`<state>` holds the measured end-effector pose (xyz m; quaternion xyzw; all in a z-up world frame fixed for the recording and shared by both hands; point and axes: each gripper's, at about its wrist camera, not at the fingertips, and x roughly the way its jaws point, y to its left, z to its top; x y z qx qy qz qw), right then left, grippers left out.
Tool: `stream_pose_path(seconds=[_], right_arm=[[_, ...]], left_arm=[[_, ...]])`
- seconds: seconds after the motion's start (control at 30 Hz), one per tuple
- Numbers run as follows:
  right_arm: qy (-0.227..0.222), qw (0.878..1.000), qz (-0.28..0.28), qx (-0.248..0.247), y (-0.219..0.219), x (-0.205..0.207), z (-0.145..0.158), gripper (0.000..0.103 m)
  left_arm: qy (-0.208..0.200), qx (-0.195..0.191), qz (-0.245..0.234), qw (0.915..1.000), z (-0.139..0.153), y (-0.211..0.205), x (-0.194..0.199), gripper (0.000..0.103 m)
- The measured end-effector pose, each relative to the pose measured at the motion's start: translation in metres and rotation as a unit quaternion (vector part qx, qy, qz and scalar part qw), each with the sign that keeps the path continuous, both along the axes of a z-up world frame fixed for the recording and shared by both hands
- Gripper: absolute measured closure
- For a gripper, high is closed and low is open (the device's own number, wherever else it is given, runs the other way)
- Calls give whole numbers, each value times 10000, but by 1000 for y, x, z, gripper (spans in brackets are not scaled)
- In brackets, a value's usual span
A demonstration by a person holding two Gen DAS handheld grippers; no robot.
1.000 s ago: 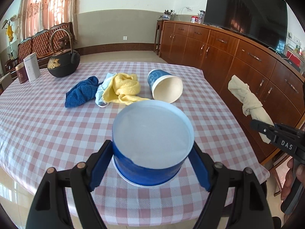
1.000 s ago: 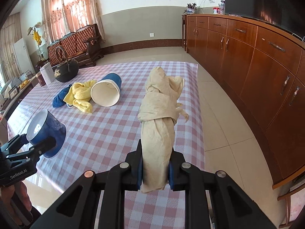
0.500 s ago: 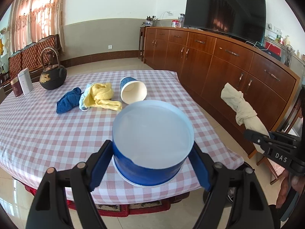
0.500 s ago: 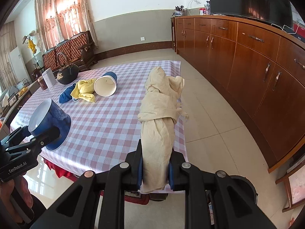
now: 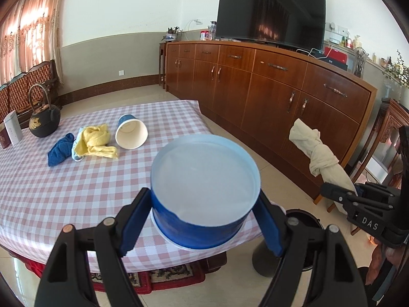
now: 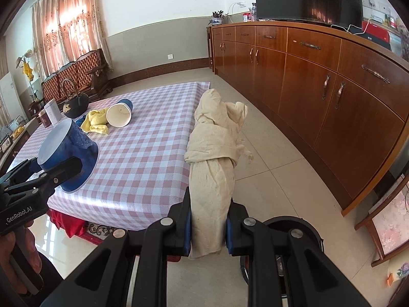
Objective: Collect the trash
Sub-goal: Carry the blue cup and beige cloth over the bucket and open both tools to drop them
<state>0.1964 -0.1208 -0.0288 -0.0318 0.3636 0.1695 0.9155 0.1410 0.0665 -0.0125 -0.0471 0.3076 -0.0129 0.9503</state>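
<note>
Left gripper [image 5: 204, 220] clamps the upside-down blue paper cup [image 5: 204, 192] off the checked worktop's [image 5: 76, 192] near corner, right gripper [image 6: 208, 227] pinches the knotted beige rag [image 6: 214, 153] above the floor, black bin [image 6: 294, 225] just below it.

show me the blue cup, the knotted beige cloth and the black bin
blue cup [image 5: 204, 176], left wrist view, its upturned pale base
knotted beige cloth [image 6: 213, 153], right wrist view, the wrapped knot
black bin [image 6: 310, 227], right wrist view, its dark rim
</note>
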Motion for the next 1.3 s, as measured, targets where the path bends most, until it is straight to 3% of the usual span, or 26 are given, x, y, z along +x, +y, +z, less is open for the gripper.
stream_pose_path(seconds=[0.73,1.0,1.3], right_arm=[[228,9962,-838,-113,-112,-21,-19,81],[545,9927,-1060,-168,-155,-25,-48,81],[971,9907,-890,-338,-184,-20,-93,81]], left_arm=[[160,65,-1245,9921,-13,-110,16,24],[456,109,-1787,9828,-36,-160,25,24],[968,84,-2144,9719,-76,-199,40,24]])
